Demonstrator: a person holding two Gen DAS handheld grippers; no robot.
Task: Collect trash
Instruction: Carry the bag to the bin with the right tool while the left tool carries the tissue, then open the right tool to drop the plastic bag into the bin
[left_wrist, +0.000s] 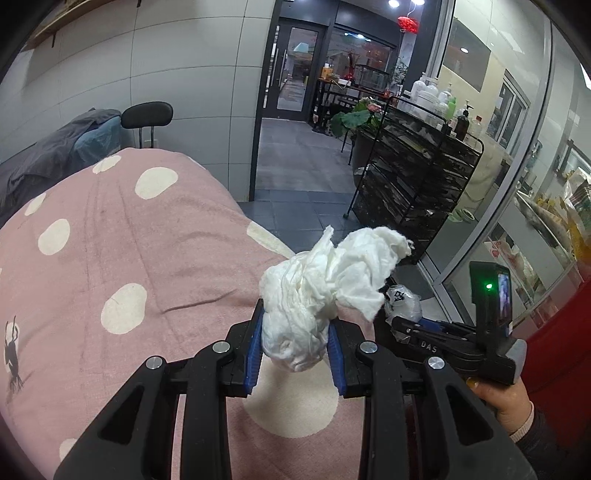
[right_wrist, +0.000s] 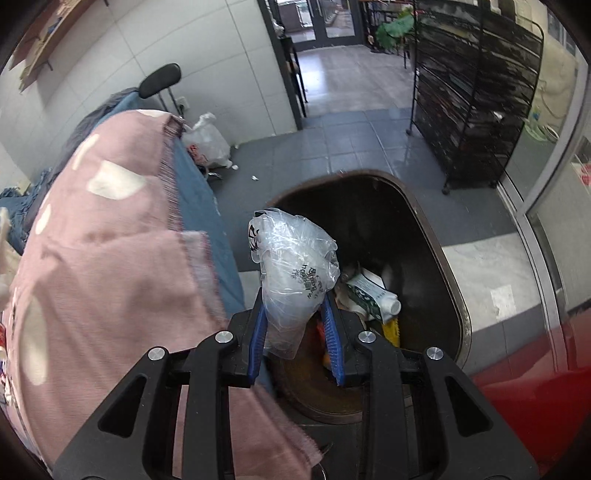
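My left gripper (left_wrist: 295, 328) is shut on a crumpled white tissue (left_wrist: 325, 284) and holds it above the pink dotted blanket (left_wrist: 110, 251) near its right edge. My right gripper (right_wrist: 293, 306) is shut on a crumpled clear plastic bag (right_wrist: 291, 266) with black print, held over the near rim of a dark trash bin (right_wrist: 454, 295). The bin holds a tube (right_wrist: 373, 291) and other scraps. In the left wrist view the right gripper (left_wrist: 402, 325) with the plastic bag (left_wrist: 402, 301) shows just right of the tissue.
A black wire rack (left_wrist: 417, 177) with bottles stands on the right by a glass wall. A white bag (right_wrist: 207, 142) and small scraps lie on the tiled floor by the bed's far end. A black chair (left_wrist: 147, 116) stands behind the bed. A red surface (right_wrist: 535, 391) is at the right.
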